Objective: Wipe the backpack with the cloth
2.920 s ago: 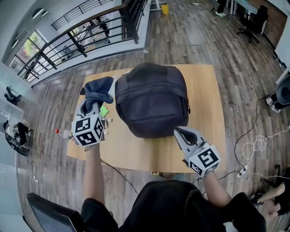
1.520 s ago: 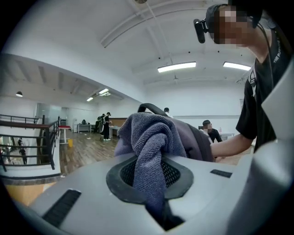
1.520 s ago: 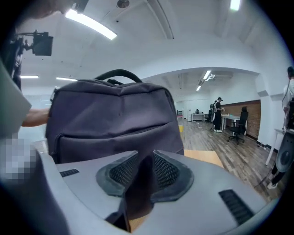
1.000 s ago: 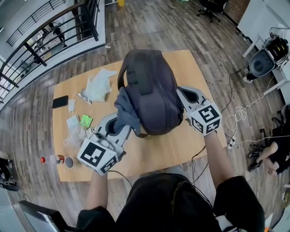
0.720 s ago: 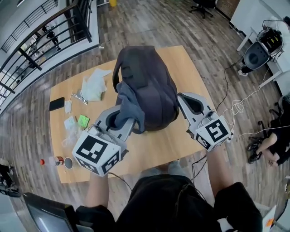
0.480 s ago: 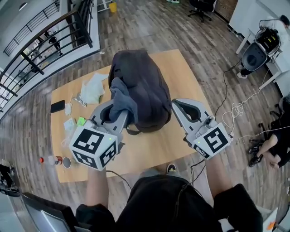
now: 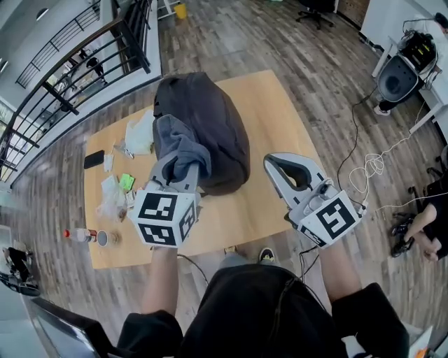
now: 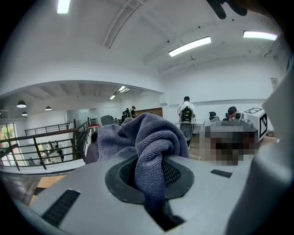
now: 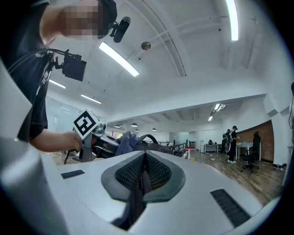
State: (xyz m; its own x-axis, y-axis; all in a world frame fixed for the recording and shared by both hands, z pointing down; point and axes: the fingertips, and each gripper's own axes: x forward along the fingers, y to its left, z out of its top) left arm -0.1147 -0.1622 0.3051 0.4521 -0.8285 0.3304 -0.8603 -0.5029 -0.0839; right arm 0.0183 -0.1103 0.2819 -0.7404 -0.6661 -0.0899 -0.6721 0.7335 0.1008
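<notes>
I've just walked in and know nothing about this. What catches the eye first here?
A dark backpack lies in the middle of a wooden table. The left gripper pinches a bunched blue-grey cloth at the backpack's near side, while the right gripper hangs shut over the table's near right edge.

One table point(image 7: 280, 105). One dark backpack point(image 7: 210, 119). One grey-blue cloth point(image 7: 183, 143). One black phone point(image 7: 94, 159), one crumpled white bag point(image 7: 140, 136), one small green packet point(image 7: 126, 182), one clear wrapper point(image 7: 112, 201), one red-capped bottle point(image 7: 77, 234), one small round cup point(image 7: 103, 238). Two pairs of tongs, left tongs point(image 7: 176, 170) and right tongs point(image 7: 274, 164), one marker cube apiece. Beyond, on the wood floor point(image 7: 315, 42): one yellow bin point(image 7: 180, 10).
</notes>
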